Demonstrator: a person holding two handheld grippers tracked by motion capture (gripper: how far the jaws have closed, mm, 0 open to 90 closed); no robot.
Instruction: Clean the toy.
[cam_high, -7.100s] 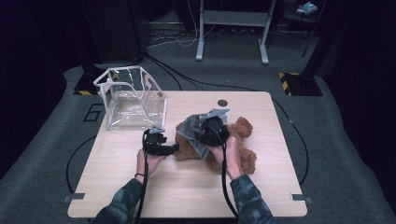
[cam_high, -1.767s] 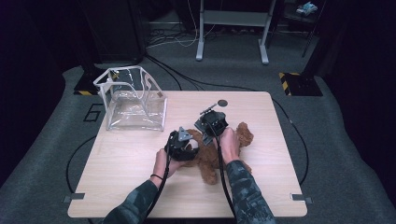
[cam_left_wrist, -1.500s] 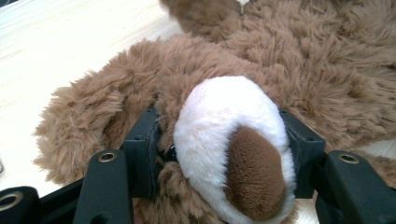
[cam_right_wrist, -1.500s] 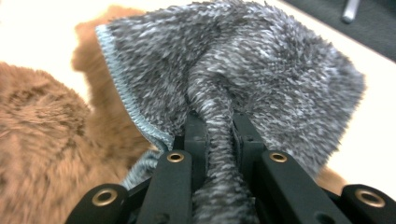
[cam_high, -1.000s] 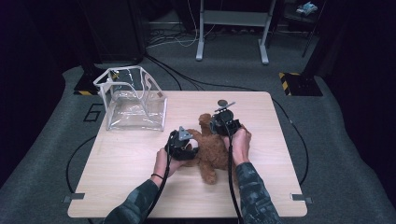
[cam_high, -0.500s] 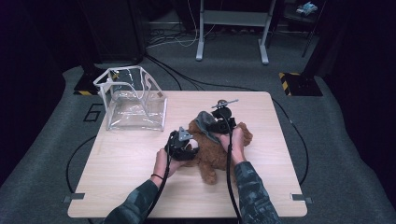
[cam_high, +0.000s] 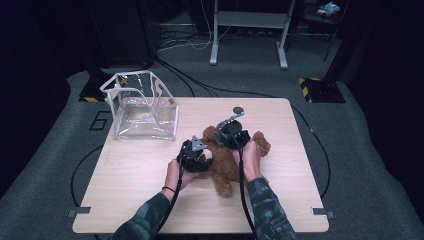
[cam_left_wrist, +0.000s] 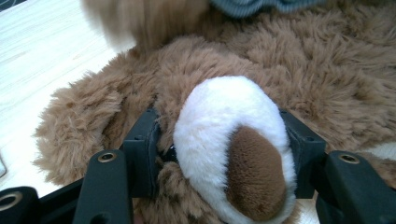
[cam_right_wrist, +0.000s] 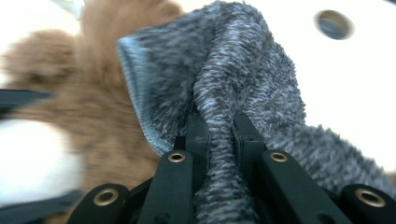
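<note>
Teddy bear (cam_high: 227, 160) lying mid-desk (cam_high: 140, 190). Left gripper (cam_left_wrist: 224, 149) clamped round its white-and-brown muzzle (cam_left_wrist: 233, 158) — right gripper (cam_right_wrist: 218, 135) pinched tight on fuzzy grey cloth (cam_right_wrist: 233, 70) at bear's upper side. Clear bag (cam_high: 142, 105) sits well apart, far-left corner.

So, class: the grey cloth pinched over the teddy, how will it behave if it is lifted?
The grey cloth probably goes floppy: it already folds and bunches where the right gripper pinches it. It looks light, a thin fuzzy knit with a stitched edge. It may drag on the teddy, since fuzzy pile lies against plush fur.
</note>
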